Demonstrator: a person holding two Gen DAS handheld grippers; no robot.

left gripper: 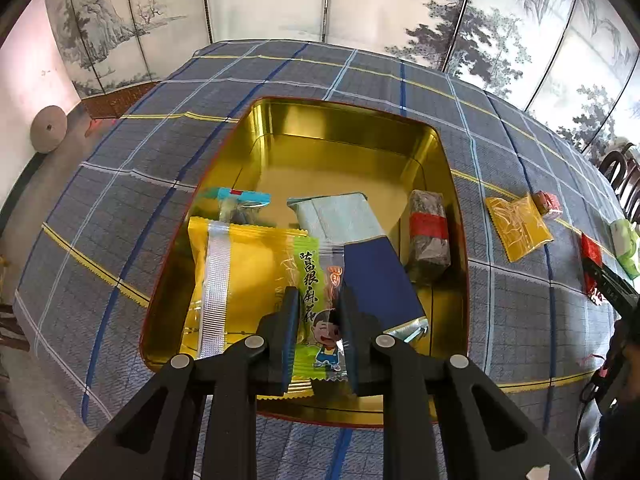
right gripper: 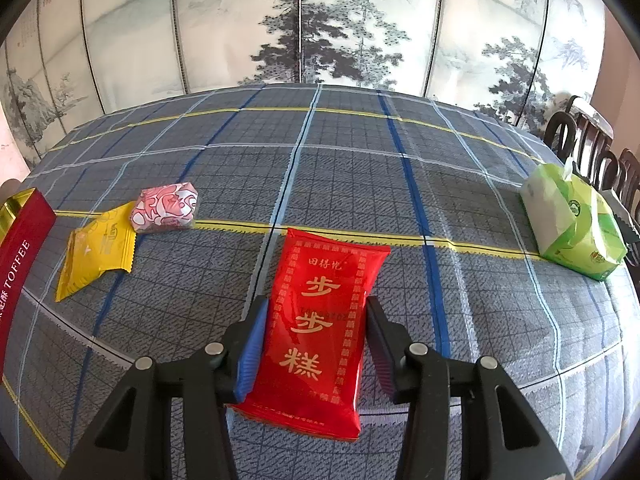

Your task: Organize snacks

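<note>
A gold-lined tin with a red outside sits on the checked tablecloth and holds several snack packets. My left gripper is over the tin's near end, its jaws closed on a green and clear packet with a cartoon boy. A yellow packet, a blue box and a dark bar with a red band lie in the tin. My right gripper is open, its fingers on either side of a red packet flat on the cloth.
A small yellow packet and a pink-patterned sweet lie left of the red packet, near the tin's red wall. A green tissue pack sits at the right. Dark chairs stand beyond it. A painted screen backs the table.
</note>
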